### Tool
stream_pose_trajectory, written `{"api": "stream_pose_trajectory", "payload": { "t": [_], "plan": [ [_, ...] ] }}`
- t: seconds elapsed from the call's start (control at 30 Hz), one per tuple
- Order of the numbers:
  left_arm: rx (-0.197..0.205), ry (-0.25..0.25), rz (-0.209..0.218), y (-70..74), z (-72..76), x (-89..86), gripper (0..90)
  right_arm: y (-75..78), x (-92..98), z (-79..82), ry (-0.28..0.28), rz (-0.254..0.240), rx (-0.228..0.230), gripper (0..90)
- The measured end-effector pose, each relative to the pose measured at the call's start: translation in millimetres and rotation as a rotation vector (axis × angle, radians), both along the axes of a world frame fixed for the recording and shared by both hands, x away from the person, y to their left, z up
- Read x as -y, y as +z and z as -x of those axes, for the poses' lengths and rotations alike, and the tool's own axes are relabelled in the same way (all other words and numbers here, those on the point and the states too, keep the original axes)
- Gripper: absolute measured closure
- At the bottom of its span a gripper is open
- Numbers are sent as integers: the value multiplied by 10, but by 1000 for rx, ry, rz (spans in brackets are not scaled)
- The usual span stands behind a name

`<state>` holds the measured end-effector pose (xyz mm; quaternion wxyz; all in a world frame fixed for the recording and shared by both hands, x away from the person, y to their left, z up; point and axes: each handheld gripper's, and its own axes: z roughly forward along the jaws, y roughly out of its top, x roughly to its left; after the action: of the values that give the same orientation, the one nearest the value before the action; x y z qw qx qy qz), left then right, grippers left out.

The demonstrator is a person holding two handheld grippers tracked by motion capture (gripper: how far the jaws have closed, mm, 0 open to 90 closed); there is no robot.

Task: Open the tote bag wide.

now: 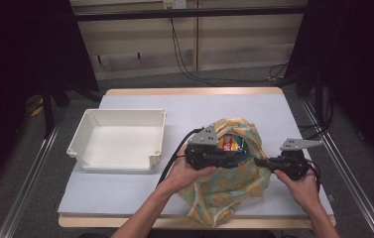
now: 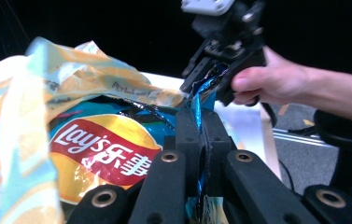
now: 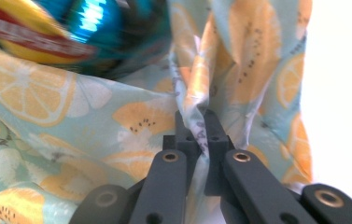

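Observation:
A blue, yellow and red Lay's chip bag (image 1: 230,144) (image 2: 103,154) sits in the mouth of a pale cloth bag (image 1: 234,183) (image 2: 19,116) printed with orange slices, at the table's right middle. My left gripper (image 1: 230,159) (image 2: 200,126) is shut on the chip bag's blue foil edge. My right gripper (image 1: 257,161) (image 3: 200,128) comes in from the right and is shut on a fold of the cloth bag (image 3: 71,121). The chip bag (image 3: 71,28) shows blurred above that fold. The right gripper (image 2: 201,81) is also seen beyond the foil edge.
An empty white plastic bin (image 1: 83,134) stands on the left of the light grey table top (image 1: 140,193). Metal rails run along both sides of the table. Cables hang behind the far edge.

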<state>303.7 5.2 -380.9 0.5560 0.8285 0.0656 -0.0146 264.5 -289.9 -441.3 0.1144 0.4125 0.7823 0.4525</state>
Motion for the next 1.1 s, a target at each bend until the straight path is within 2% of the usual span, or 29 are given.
{"api": "stream_pose_trajectory", "payload": {
  "t": [0.03, 0.1, 0.2, 0.3, 0.33, 0.37, 0.47, 0.5, 0.53, 0.6, 0.77, 1.0, 1.1],
  "plan": [
    [6, -2, 0, 7, 15, -21, 884, -13, 13, -7, -10, 0, -1, 895],
    [-10, -19, 27, 4, 38, -66, 884, -40, 42, -23, -22, 3, -6, 896],
    [3, -26, 22, -9, 84, -120, 885, -78, 69, -51, -36, -5, -15, 897],
    [13, -13, 26, -19, 95, -130, 885, -82, 33, -68, -31, 13, -7, 890],
    [13, -9, 24, -29, 83, -124, 884, -54, 3, -49, -16, 20, 6, 793],
    [13, -9, 24, -29, 83, -124, 884, -54, 3, -49, -16, 20, 6, 793],
    [13, -7, 10, -57, 68, -102, 884, 19, -13, 6, -10, 3, 21, 593],
    [11, -4, 10, -62, 59, -97, 884, 53, -18, 24, -12, 2, 31, 565],
    [5, 1, 8, -64, 52, -92, 884, 128, -11, 50, -10, -23, 47, 522],
    [8, 0, 7, -60, 50, -89, 883, 170, -15, 59, -13, -27, 57, 492],
    [23, -7, -30, -64, 66, -43, 882, 352, -12, 32, -17, -50, 99, 407],
    [25, -6, -47, -94, 90, 3, 880, 559, -111, -183, -27, -38, 138, 423],
    [23, -11, -52, -110, 91, 10, 879, 604, -183, -268, -19, -39, 153, 418]
  ]
}}
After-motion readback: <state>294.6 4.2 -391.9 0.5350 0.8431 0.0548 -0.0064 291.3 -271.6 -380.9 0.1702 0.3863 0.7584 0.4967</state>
